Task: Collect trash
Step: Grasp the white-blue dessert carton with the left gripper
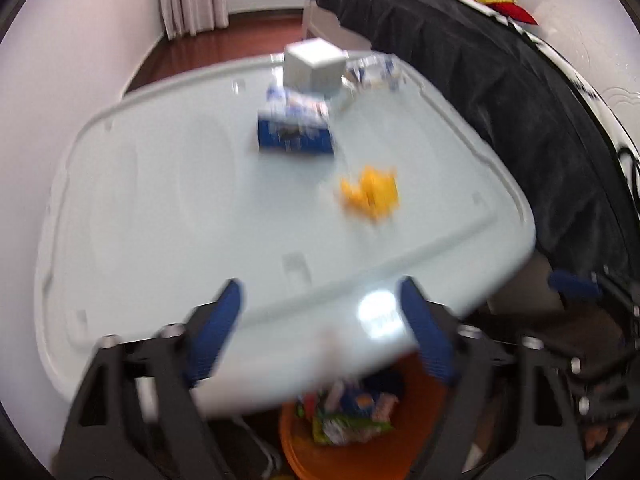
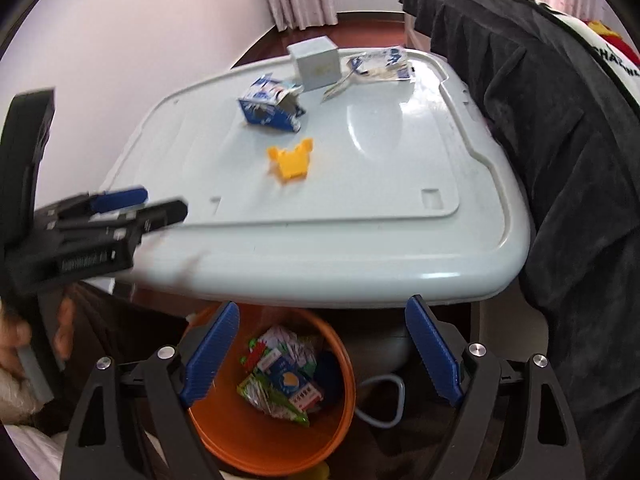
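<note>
Orange bin sits below the table's edge.

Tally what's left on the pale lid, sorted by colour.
Blue-and-white: 2, the torn carton and the flat wrapper
Yellow: 1, the plastic piece
Grey-white: 1, the small box
Total: 4

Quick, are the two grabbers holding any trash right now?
Left gripper: open, holding nothing.
Right gripper: open, holding nothing.
</note>
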The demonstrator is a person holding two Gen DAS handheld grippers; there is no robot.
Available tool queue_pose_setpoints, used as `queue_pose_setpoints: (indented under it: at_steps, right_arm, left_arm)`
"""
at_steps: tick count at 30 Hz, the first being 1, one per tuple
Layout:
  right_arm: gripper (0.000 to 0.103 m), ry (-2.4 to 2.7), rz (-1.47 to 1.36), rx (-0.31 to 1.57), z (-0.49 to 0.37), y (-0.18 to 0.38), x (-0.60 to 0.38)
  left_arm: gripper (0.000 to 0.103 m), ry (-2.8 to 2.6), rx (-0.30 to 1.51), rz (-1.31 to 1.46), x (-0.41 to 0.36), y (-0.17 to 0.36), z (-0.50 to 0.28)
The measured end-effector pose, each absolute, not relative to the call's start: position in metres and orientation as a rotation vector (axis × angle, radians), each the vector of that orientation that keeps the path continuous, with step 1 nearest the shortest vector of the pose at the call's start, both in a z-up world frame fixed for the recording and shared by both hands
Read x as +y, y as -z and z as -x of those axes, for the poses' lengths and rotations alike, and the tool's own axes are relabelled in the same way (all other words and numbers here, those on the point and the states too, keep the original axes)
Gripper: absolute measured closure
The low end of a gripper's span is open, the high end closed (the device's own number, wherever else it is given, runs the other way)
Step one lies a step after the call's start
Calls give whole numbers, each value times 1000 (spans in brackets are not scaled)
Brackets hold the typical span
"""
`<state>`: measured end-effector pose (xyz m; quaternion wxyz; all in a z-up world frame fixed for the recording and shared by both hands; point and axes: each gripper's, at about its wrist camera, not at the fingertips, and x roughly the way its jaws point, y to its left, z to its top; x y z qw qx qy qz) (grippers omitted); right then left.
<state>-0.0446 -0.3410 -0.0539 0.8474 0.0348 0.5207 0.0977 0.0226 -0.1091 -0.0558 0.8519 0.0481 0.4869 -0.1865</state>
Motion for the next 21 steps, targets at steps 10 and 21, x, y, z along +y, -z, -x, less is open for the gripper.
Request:
queue_pose_setpoints:
  at_steps: [10, 21]
  right_arm:
    - [19, -199, -155, 1074, 4, 51, -351]
    - [17, -225, -178, 1104, -24, 67, -350]
  left_arm:
    - [14, 381, 997, -153, -137, 61, -120]
    - [14, 374, 1037, -160, -154, 92, -175]
